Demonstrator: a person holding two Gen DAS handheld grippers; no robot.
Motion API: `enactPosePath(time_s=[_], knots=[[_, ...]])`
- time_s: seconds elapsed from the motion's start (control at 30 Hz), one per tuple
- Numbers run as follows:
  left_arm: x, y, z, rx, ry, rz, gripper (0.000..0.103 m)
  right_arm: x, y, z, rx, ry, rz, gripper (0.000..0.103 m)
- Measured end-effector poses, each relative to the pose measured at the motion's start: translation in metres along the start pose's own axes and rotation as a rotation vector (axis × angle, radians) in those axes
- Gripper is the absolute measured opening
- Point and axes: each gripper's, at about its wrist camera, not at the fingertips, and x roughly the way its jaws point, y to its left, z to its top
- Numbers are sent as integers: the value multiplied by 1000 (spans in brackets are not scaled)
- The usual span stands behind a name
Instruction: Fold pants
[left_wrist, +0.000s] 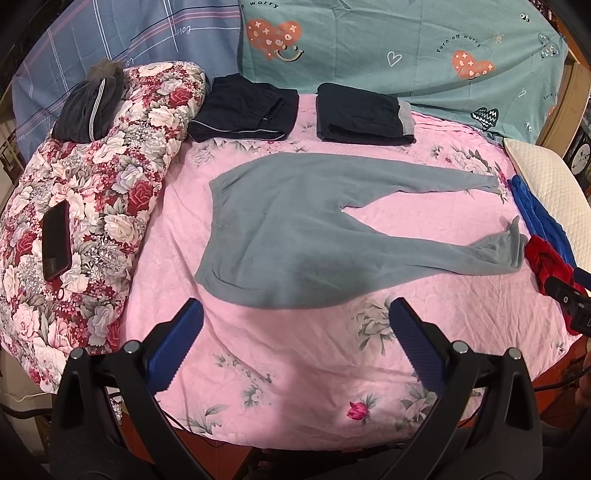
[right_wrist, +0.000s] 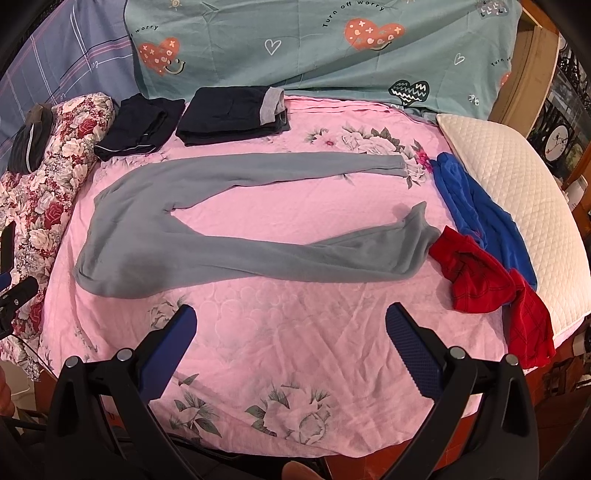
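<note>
Grey pants (left_wrist: 295, 229) lay flat on bed (left_wrist: 295, 369), legs apart, unfolded. Left tongs (left_wrist: 295, 314) and right tongs (right_wrist: 290, 319) gaped wide, empty. Probable next move: lay one leg over other.

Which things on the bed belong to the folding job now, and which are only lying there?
For the job: grey pants spread flat; left gripper and right gripper, both open.

Lying about: two folded dark garments, phone on floral quilt, blue garment, red garment, white pillow.
</note>
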Motion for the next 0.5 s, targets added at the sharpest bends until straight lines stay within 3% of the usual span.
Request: enactPosePath(time_s=[0.3,0.5], knots=[[9,0,7,8,13,6,101,6,0,6,0,5,-3,102],[29,39,5,-5,24,68,101,15,6,6,-28,-5,45,102]])
